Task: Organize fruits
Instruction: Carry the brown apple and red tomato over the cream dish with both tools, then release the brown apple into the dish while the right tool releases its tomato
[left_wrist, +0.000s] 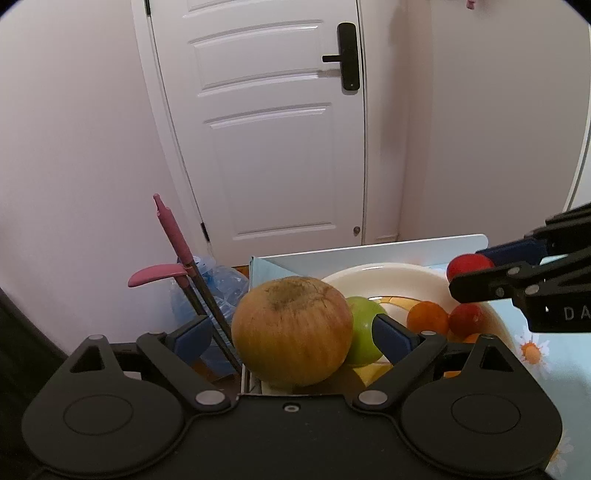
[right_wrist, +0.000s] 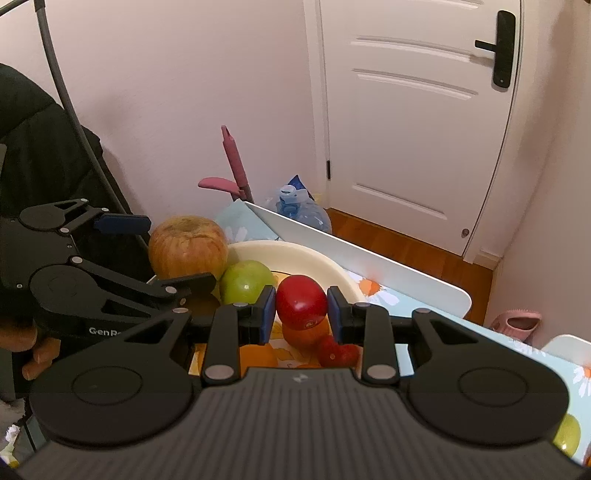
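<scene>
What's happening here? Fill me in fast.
A person is sorting fruit with two tools. The left hand-held gripper has a large yellow-brown apple between its fingers at the edge of the cream bowl. The right hand-held gripper holds a small red fruit above that bowl. Already in the bowl are a green apple, an orange and another red fruit.

Your green apple (left_wrist: 364, 332) half hidden behind the big russet fruit (left_wrist: 291, 332), the orange (right_wrist: 306, 334) mostly covered by the red fruit (right_wrist: 301, 301), a second green fruit (right_wrist: 567, 435) cut off behind your right hand-held gripper (right_wrist: 301, 314), the bench (right_wrist: 480, 332) largely blocked from you.
</scene>
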